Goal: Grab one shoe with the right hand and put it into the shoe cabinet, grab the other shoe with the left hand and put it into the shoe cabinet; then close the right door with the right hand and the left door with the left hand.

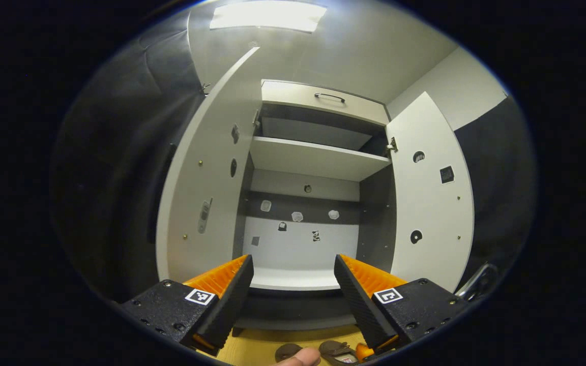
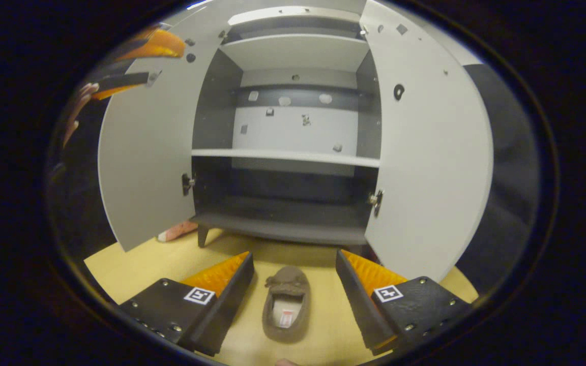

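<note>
In the right gripper view, going left to right, the left door (image 2: 145,147) of the shoe cabinet (image 2: 293,152) stands swung wide, the shelves between the doors are bare, and the right door (image 2: 430,152) hangs open as well. At the upper left edge the left gripper (image 2: 135,56) and the hand holding it show, raised well above the floor. In its own view, that left gripper (image 1: 293,282) is spread wide and empty, aimed at the cabinet's interior. The first step looks to be in hand: the right gripper (image 2: 293,284) is released, its fingers wide apart, with a brown shoe (image 2: 286,305) lying on the yellow floor (image 2: 171,259) between them, toe toward the cabinet, apparently not touched by either finger. The next move likely calls for lowering over the shoe, clenching on its sides, then carrying it onto a shelf.
</note>
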A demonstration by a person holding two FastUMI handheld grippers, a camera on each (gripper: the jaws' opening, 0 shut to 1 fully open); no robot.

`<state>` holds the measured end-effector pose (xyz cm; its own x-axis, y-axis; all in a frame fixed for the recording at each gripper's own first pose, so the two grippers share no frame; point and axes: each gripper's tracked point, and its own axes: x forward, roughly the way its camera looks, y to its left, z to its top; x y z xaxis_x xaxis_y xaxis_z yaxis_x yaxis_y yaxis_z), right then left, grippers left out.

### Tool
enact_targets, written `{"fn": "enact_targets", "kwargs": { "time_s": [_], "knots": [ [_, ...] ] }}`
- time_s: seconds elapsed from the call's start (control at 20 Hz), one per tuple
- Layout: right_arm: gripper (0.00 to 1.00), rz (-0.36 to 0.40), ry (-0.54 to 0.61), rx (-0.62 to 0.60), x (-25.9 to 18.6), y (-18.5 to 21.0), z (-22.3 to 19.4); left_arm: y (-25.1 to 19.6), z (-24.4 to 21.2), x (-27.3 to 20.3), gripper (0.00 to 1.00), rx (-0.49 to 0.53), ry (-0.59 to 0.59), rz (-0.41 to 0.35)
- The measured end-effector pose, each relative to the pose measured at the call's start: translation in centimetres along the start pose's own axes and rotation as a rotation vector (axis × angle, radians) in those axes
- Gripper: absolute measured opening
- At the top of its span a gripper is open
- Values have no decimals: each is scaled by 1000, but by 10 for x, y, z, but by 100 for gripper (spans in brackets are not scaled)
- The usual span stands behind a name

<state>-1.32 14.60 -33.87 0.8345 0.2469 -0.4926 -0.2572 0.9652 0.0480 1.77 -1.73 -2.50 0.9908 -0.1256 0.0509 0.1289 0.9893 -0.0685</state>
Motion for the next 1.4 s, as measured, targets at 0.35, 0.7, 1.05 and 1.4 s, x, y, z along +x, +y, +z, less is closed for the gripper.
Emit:
{"fn": "enact_targets", "kwargs": {
  "time_s": [0.35, 0.7, 1.05, 1.4],
  "knots": [
    [98, 46, 226, 15, 39, 34, -102, -19, -22, 24, 97, -36, 15, -75],
    [72, 58, 325, 48, 77, 47, -130, -27, -47, 40, 98, -25, 58, -128],
    [31, -13, 338, 71, 100, 27, -137, -31, -52, 47, 97, 14, 58, -145],
    [8, 95, 250, 70, 92, 33, -112, -11, -55, 57, 97, 7, 69, -122]
  ]
}}
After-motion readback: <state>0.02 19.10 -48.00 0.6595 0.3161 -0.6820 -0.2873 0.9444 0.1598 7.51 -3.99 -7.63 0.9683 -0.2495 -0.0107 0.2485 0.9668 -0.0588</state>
